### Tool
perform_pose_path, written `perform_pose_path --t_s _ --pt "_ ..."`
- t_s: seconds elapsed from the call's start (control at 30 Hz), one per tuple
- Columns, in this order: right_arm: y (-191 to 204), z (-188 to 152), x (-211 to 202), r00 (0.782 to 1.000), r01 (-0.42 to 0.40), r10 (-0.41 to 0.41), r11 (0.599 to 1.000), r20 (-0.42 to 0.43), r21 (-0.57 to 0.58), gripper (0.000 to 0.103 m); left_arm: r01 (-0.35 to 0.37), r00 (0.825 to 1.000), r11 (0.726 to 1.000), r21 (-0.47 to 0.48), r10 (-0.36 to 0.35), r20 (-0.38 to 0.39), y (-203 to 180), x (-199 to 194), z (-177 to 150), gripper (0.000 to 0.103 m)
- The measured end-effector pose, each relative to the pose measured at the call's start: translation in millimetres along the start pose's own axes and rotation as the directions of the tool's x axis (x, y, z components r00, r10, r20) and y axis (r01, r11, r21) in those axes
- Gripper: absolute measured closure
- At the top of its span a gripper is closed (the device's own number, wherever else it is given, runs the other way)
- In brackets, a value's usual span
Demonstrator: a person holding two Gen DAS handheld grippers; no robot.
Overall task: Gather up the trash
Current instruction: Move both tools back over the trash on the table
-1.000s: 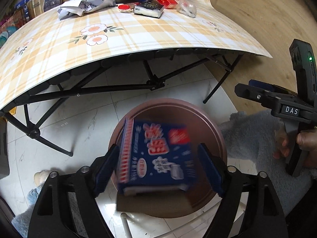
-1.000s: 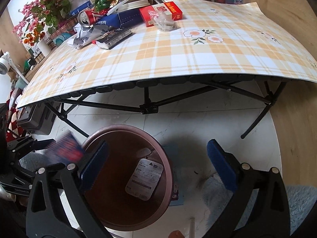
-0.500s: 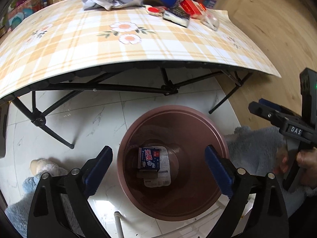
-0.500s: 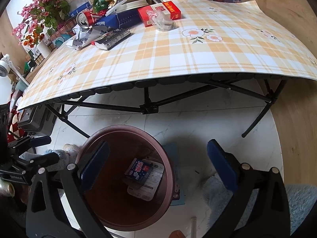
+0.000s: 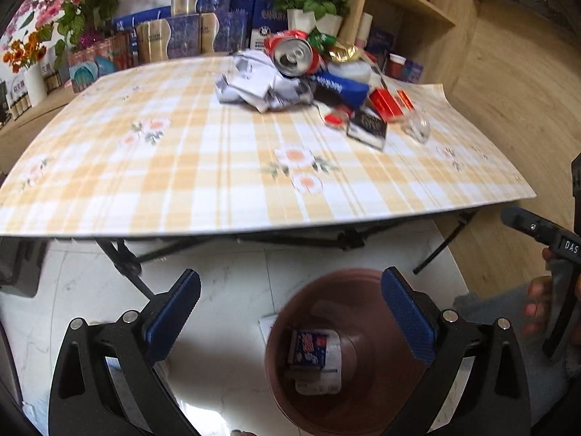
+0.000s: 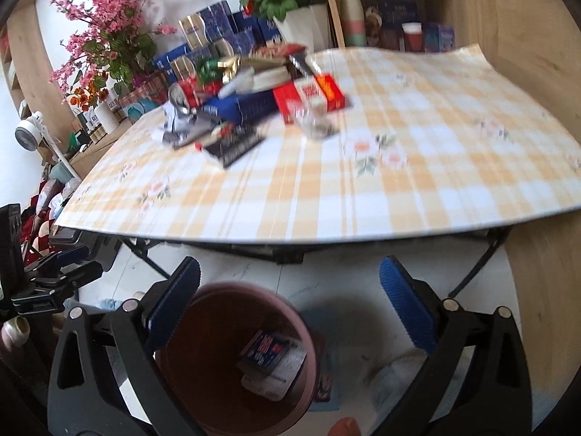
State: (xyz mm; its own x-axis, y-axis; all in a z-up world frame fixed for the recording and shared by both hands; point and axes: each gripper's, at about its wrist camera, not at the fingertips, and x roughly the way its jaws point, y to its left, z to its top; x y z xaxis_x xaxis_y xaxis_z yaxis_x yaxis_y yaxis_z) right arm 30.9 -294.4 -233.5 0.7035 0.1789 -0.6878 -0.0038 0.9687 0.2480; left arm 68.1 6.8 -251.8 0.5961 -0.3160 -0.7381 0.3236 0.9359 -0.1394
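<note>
A brown round bin (image 5: 366,405) (image 6: 185,370) stands on the floor in front of the table. A blue box (image 5: 308,349) (image 6: 264,351) lies inside it on a white packet. My left gripper (image 5: 290,310) hangs above the floor left of the bin; its jaws are opening wide with nothing between them. My right gripper (image 6: 290,303) is open and empty above the bin's far rim. Trash is piled at the back of the table: a crushed red can (image 5: 292,56), crumpled paper (image 5: 254,83), a red box (image 6: 308,96), a dark packet (image 6: 234,143).
The folding table with a checked cloth (image 5: 203,167) has black legs (image 5: 120,258) just beyond the bin. Flower pots, blue boxes and wooden shelves (image 5: 406,3) line the wall behind. A grey rug (image 5: 508,312) lies right of the bin.
The blue box dropped from my left gripper into the bin. Both grippers rose and tilted up, so the tabletop now fills the views.
</note>
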Motion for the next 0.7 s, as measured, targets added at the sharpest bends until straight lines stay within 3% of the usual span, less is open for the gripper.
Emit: perform_pose_path --t_s 0.17,0.4,0.5,0.63,0.7 --pt "0 22 -3 0.998 -0.004 0.006 0.999 0.055 -0.038 0.006 0.042 0.999 0.997 -0.057 -0.042 0.008 15 -2 41 0.006" --pt "10 55 8 0.997 0.069 -0.064 0.989 0.04 -0.134 0.006 0.001 1.0 0.99 -0.14 -0.002 -0.007 31 5 104 0.006" --pt "17 80 17 0.999 0.049 -0.044 0.977 0.027 -0.21 0.006 -0.004 1.0 0.993 -0.116 0.007 0.023 31 2 128 0.006" --pt "34 124 34 0.997 0.064 -0.041 0.928 0.068 -0.367 0.008 -0.013 0.999 0.997 -0.073 0.016 0.045 28 2 153 0.006" --pt "46 151 51 0.996 0.069 -0.037 0.891 0.08 -0.449 0.018 -0.016 0.999 0.998 -0.062 0.019 0.044 29 4 163 0.006"
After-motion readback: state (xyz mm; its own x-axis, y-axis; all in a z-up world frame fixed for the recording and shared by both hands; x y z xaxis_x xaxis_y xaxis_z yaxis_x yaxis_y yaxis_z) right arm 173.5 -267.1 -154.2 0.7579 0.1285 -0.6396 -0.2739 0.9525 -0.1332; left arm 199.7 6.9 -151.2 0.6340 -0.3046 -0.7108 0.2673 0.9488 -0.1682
